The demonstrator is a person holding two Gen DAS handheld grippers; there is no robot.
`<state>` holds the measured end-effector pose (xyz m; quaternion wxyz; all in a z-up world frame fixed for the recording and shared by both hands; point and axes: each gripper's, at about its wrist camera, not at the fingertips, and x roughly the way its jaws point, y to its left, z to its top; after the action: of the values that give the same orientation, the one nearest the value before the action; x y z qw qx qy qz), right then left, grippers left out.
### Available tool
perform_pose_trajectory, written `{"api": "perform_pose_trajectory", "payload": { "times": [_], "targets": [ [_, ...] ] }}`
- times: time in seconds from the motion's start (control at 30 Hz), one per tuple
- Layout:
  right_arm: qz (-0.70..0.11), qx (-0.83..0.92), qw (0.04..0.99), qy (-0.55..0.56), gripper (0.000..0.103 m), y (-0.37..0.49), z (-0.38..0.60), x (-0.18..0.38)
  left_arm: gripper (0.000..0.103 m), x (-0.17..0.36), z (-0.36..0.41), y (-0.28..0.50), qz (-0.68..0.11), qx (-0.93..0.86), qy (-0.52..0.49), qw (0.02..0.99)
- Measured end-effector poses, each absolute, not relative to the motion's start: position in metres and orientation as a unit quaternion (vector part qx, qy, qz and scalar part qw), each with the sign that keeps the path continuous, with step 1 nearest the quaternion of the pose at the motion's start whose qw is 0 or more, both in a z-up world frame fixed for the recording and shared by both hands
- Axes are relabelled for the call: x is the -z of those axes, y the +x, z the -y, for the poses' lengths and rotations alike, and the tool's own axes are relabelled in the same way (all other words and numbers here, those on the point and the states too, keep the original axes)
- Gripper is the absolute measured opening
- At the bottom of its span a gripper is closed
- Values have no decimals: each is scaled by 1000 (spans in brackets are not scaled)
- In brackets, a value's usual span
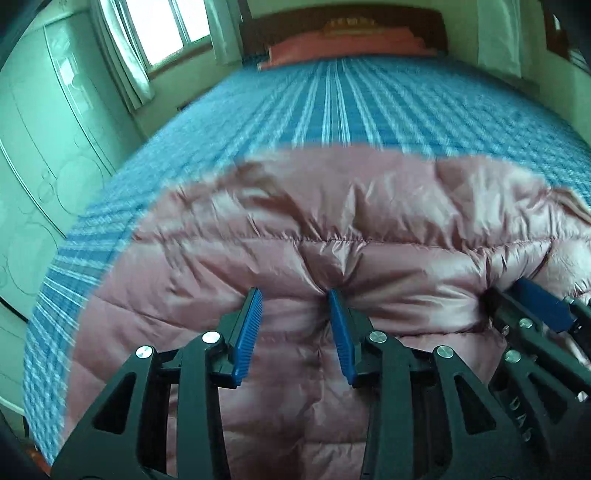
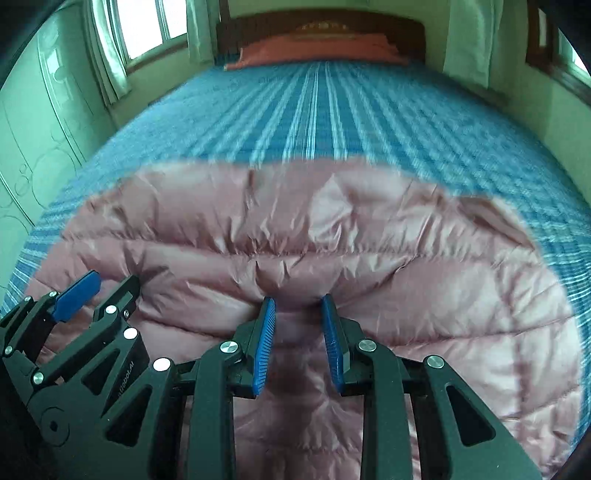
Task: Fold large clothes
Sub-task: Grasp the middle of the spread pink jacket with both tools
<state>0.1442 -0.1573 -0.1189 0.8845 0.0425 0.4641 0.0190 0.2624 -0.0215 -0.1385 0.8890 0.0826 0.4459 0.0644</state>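
A pink quilted puffer jacket (image 1: 314,229) lies spread on the blue striped bed (image 1: 332,99); it also shows in the right wrist view (image 2: 314,229). My left gripper (image 1: 295,295) is open, its blue-padded fingertips pressed into the jacket with a puff of fabric bulging between them. My right gripper (image 2: 297,301) is open likewise, jaws a bit narrower, tips dug into the fabric. Each gripper shows in the other's view: the right one at the right edge (image 1: 517,295), the left one at the lower left (image 2: 99,284). They sit side by side, close together.
The bed (image 2: 314,103) stretches ahead to a red pillow (image 1: 343,48) and dark wooden headboard (image 1: 343,18). A pale wardrobe (image 1: 44,129) stands at the left, with a curtained window (image 1: 162,33) beyond it. The bed's left edge (image 1: 40,295) drops off nearby.
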Motion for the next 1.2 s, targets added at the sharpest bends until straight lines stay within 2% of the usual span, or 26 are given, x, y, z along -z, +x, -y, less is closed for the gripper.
{"api": "perform_pose_trajectory", "payload": {
  "times": [0.07, 0.2, 0.4, 0.63, 0.83, 1.2],
  "targets": [
    [-468, -21, 882, 49, 27, 148, 159, 127, 37, 140, 22, 263, -447, -64, 85, 888],
    [-453, -20, 890, 49, 27, 131, 162, 109, 37, 124, 12, 242, -427, -64, 67, 899],
    [-450, -15, 892, 30, 27, 121, 155, 130, 38, 144, 7, 235, -434, -69, 70, 895],
    [-435, -14, 900, 18, 27, 100, 145, 105, 37, 123, -22, 212, -422, -77, 21, 903],
    [-441, -13, 897, 0, 27, 99, 138, 128, 37, 133, -34, 209, -426, -80, 24, 901],
    [-428, -10, 904, -4, 27, 95, 138, 131, 37, 127, -42, 201, -426, -78, 21, 901]
  ]
}}
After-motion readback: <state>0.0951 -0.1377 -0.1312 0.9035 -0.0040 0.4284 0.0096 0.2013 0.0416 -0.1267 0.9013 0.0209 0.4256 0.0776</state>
